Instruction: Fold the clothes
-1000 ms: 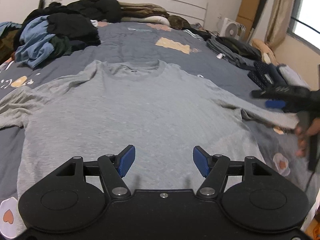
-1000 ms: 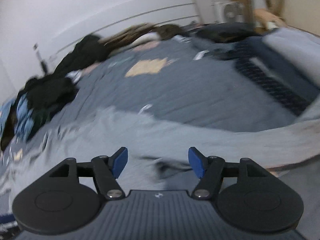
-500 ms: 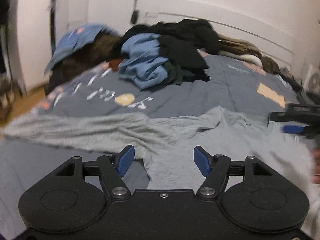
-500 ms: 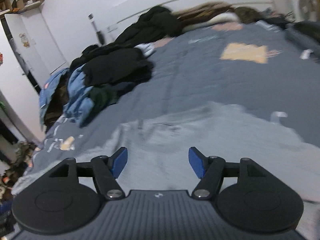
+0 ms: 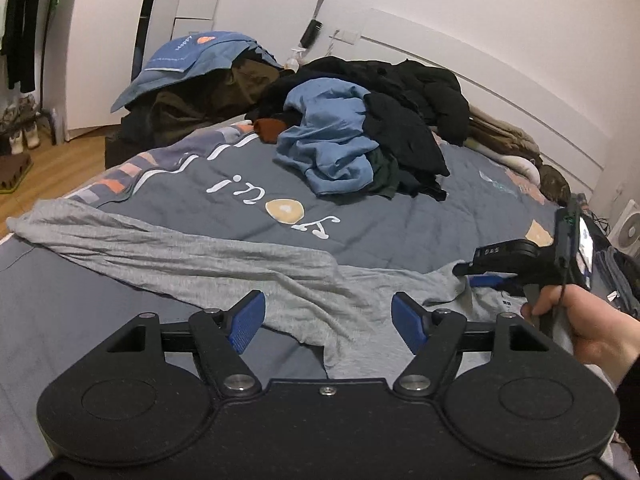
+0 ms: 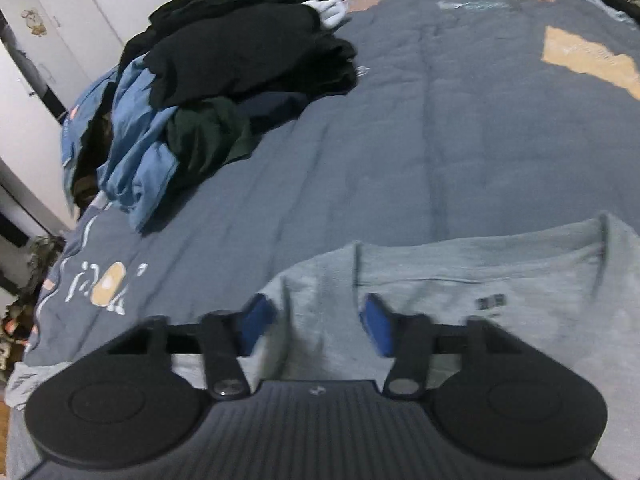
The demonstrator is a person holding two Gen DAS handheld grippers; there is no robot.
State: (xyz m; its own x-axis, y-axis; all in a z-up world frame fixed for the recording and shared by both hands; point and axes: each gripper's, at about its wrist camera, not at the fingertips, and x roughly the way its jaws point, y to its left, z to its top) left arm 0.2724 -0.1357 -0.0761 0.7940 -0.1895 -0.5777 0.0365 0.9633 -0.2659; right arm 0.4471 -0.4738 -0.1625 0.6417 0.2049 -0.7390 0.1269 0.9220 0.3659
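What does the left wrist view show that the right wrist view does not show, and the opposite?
Only the left wrist view shows the long grey sleeve, the wooden floor and the hand that carries the right gripper.

Only the right wrist view shows the shirt's neck label and the right gripper's jaws, which have just been closing, with grey cloth between them.

Both show the grey shirt, the dark bedspread and the clothes pile.

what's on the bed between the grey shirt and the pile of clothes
Bare quilt only, with its printed lettering and round patch, between the grey shirt and the pile of clothes; the left wrist view shows it.
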